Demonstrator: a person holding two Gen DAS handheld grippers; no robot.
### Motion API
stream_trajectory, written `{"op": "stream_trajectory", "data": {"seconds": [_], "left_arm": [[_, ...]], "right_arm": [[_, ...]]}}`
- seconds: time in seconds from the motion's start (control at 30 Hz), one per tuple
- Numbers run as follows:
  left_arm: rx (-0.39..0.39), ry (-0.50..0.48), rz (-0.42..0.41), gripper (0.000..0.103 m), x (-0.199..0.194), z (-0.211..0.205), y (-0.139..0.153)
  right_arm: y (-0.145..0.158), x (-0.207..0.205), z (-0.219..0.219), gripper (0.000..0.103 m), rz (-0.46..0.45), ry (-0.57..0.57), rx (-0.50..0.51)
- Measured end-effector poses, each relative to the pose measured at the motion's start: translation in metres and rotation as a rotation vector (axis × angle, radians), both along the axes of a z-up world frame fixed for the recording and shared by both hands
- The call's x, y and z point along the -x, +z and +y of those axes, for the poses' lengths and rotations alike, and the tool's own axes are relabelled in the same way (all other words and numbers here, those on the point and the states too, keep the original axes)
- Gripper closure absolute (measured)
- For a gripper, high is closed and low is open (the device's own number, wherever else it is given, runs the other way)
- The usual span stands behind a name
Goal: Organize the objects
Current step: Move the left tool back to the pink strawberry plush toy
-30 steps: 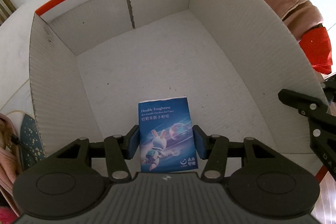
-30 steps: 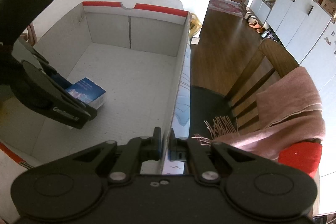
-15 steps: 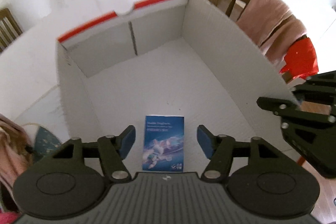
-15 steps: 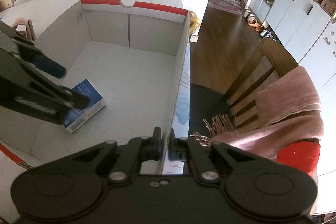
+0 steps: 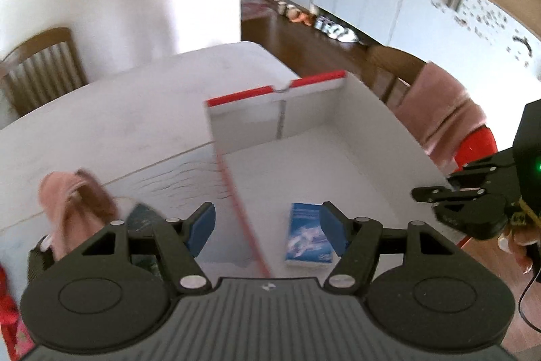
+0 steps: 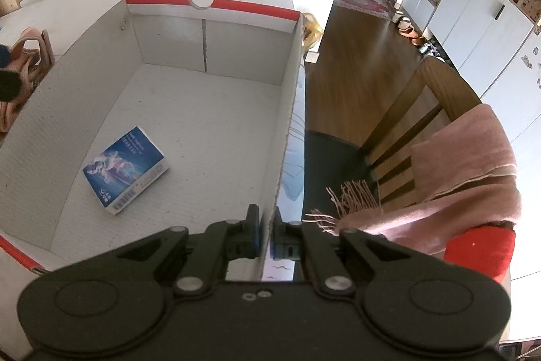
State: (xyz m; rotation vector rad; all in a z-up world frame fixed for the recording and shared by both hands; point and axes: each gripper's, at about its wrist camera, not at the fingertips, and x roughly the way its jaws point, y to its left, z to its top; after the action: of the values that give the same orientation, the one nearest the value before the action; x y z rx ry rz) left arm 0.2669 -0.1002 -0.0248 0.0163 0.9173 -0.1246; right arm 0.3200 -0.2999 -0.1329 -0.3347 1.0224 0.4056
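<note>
— White tabletop [image 5: 111, 120] fills the upper left of the left wrist view, with a wooden chair [image 5: 42, 65] behind it. What do we log for the open white cardboard box with red-edged rims [image 6: 209, 56]?

— It takes up the left half of the right wrist view. We see the blue printed tissue pack [image 6: 125, 170] lying flat on its floor at lower left, apart from the walls.

— And our left gripper [image 5: 267, 227]?

— Spread wide, nothing between its blue pads [image 5: 202, 225]. In its own view it straddles the box's red-edged wall; the pack shows low centre, just inside the right-hand pad. That frame is blurred.

— Right gripper [image 6: 265, 234]?

— Nearly closed, pinching the box's right-hand wall at bottom centre of its view.

— Anything else?

— A pink fabric bag [image 5: 72, 205] on the table at lower left of the left view, and a pink fringed shawl [image 6: 449, 178] draped over a chair at right.
</note>
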Motion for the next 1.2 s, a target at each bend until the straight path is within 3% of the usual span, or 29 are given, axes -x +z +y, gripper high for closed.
{"op": "stream_trajectory", "data": {"seconds": [0.27, 0.43, 0.63, 0.7, 0.8, 1.0, 1.2], "left_arm": [[0.025, 0.111, -0.014, 0.035, 0.047, 0.051, -0.002], [0.066, 0.224, -0.018, 0.027, 0.073, 0.091, -0.005], [0.048, 0.334, -0.013, 0.020, 0.101, 0.135, -0.014], [0.057, 0.352, -0.013, 0.016, 0.107, 0.147, -0.017], [0.034, 0.384, -0.028, 0.000, 0.118, 0.164, -0.022], [-0.024, 0.405, -0.043, 0.000, 0.127, 0.197, -0.040], [-0.032, 0.396, 0.027, 0.000, 0.123, 0.223, -0.070]], "right_arm": [[0.001, -0.002, 0.002, 0.099, 0.011, -0.002, 0.006], [0.001, -0.002, 0.004, 0.099, 0.017, -0.001, 0.010], [0.001, -0.001, 0.008, 0.098, 0.014, -0.006, 0.032], [0.001, -0.001, 0.009, 0.098, 0.012, -0.008, 0.040], [0.001, -0.001, 0.010, 0.097, 0.012, -0.015, 0.048], [0.001, -0.001, 0.014, 0.096, 0.008, -0.020, 0.069], [-0.002, 0.000, 0.020, 0.095, 0.005, -0.025, 0.096]]}}
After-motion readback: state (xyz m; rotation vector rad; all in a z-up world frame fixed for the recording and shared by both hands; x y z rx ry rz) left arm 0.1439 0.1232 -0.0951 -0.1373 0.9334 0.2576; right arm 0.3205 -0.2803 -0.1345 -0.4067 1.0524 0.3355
